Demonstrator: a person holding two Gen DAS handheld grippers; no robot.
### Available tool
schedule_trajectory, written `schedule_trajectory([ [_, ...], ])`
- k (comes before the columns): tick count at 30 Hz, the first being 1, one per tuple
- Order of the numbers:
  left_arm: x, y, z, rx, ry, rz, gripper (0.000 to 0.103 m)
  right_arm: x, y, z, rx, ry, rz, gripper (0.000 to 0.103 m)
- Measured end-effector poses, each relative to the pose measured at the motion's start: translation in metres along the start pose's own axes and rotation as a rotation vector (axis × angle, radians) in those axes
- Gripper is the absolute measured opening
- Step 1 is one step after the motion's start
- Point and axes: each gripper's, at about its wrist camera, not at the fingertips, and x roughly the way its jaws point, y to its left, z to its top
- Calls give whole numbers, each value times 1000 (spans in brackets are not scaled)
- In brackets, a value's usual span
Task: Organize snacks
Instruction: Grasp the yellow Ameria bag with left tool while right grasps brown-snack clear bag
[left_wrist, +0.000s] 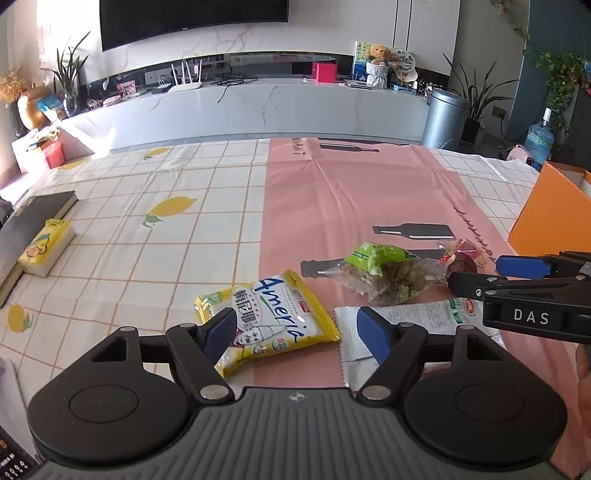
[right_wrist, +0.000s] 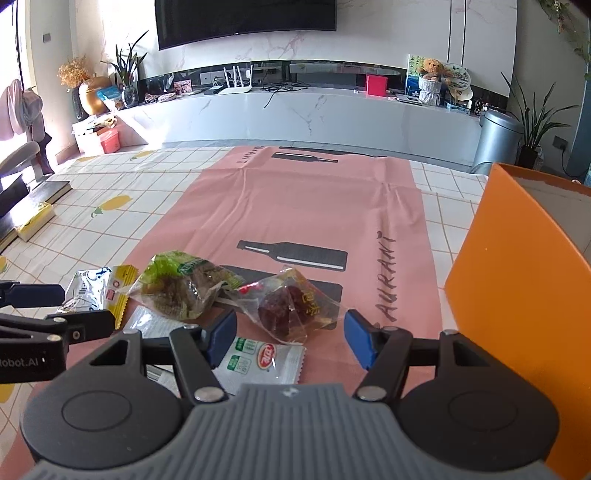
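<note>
Several snack packets lie on the pink mat (left_wrist: 332, 192). A yellow-and-white packet (left_wrist: 269, 321) sits between my open left gripper's (left_wrist: 297, 334) fingers. A white packet (left_wrist: 417, 321) lies beside it, also in the right wrist view (right_wrist: 258, 363). A clear green-topped packet (left_wrist: 384, 273) (right_wrist: 181, 284) and a clear packet of dark red snacks (left_wrist: 461, 258) (right_wrist: 291, 308) lie further out. My right gripper (right_wrist: 290, 338) is open, with the red snack packet just ahead between its fingers. It shows from the side in the left wrist view (left_wrist: 480, 275). An orange box (right_wrist: 524, 280) stands at the right.
A checked lemon-print tablecloth (left_wrist: 147, 236) covers the table. A dark book (left_wrist: 29, 229) and a yellow tissue pack (left_wrist: 46, 247) lie at the far left. A grey bin (left_wrist: 445, 118) and a white TV bench (left_wrist: 258, 107) stand beyond the table.
</note>
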Motion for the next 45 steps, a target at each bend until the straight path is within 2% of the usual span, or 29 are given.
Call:
schedule_trajectory([
  [3,6,5,6,35,19,25,90,6,1,4,-23,-17,4,65],
  [4,9,8,8,32,34,30,90,8,1,5,-29,-23,3,73],
  [5,13,13,9,19,48,32,90,9,0,5,-32,-29,6,76],
  [9,22,29,9,-50,89,43,90,15,-2,7,-20,-22,31,76],
  [11,23,34,6,-81,102,34,90,17,-4,7,-5,-15,43,74],
  [14,21,39,2,-145,130,-15,90,16,-3,7,-2,-11,41,62],
  [16,17,40,-2,-175,136,-52,90,14,-2,6,-5,-12,37,58],
  [21,6,26,-8,-178,154,-152,89,4,0,5,7,-15,27,53],
  [24,-2,11,-9,-136,155,-200,89,-4,-2,3,17,-4,6,53],
  [27,-9,2,-7,-69,127,-148,89,-11,-7,-1,21,11,-8,48],
  [30,-10,-1,-1,19,99,-87,89,-13,-12,-4,42,21,12,51],
  [33,-4,-1,7,106,105,-73,90,-13,-10,-2,31,-5,28,62],
  [35,2,-3,11,169,122,-59,90,-12,-5,0,-15,-22,35,74],
  [36,5,-3,13,195,126,-57,90,-10,-2,1,-42,-29,32,76],
  [39,16,-3,17,242,140,-75,90,-3,6,2,-108,-46,0,76],
  [43,32,3,20,259,174,-116,90,-2,6,1,-113,-52,29,74],
  [45,37,6,22,272,182,-124,90,0,4,1,-115,-46,30,68],
])
